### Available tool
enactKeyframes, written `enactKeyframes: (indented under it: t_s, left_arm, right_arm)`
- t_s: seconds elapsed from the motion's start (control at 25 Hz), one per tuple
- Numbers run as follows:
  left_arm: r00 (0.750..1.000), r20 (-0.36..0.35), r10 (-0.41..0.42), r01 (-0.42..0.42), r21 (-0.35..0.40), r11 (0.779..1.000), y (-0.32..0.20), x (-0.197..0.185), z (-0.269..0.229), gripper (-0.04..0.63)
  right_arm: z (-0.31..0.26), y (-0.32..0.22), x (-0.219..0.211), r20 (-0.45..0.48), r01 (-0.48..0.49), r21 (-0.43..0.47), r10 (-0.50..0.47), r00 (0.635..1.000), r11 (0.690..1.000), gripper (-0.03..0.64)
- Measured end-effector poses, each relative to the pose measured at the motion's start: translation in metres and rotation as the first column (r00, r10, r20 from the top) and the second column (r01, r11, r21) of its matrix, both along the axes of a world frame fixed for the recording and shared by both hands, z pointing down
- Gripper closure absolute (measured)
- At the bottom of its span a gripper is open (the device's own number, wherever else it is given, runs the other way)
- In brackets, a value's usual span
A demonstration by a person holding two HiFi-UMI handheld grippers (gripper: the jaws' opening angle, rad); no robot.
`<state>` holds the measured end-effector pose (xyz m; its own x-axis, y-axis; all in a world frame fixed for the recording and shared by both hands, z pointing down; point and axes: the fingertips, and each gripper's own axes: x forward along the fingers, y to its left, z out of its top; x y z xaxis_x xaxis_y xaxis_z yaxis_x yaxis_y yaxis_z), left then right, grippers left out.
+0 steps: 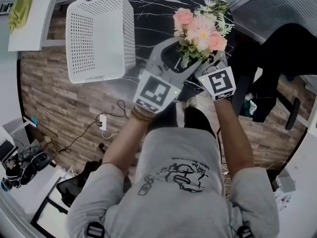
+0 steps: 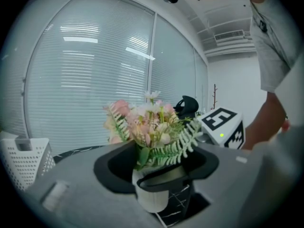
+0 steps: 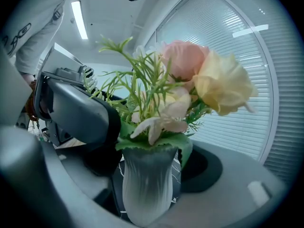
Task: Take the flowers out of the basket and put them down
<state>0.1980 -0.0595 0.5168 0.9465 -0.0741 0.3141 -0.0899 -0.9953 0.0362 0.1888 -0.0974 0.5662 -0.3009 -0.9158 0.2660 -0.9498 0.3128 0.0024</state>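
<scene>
The pink and cream flowers [image 1: 200, 31] stand in a ribbed white vase [image 3: 145, 184] over the right part of the black marble table [image 1: 148, 9]. The white perforated basket [image 1: 101, 33] lies to their left with nothing showing inside it. My left gripper [image 1: 185, 53] reaches in from the left, with the vase [image 2: 149, 198] between its black pads. My right gripper [image 1: 210, 58] comes from the right; its pads press the vase's sides. One right finger crosses the front of the vase in the left gripper view. The vase's foot is hidden.
A black office chair [image 1: 277, 58] stands just right of the table. On the wood floor near the table's front edge lie a power strip [image 1: 102, 122] and cables. Window blinds [image 2: 85, 80] run behind the table.
</scene>
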Motion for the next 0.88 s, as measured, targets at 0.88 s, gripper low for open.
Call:
enactKeyframes:
  t_s: [0.88]
  left_arm:
    - [0.999,0.008,0.033,-0.033,0.011,0.999,0.031,0.005,0.024,0.325]
  right_arm:
    - [0.009,0.023,0.0,0.034,0.023,0.129,-0.028,0.999,0.991,0.245]
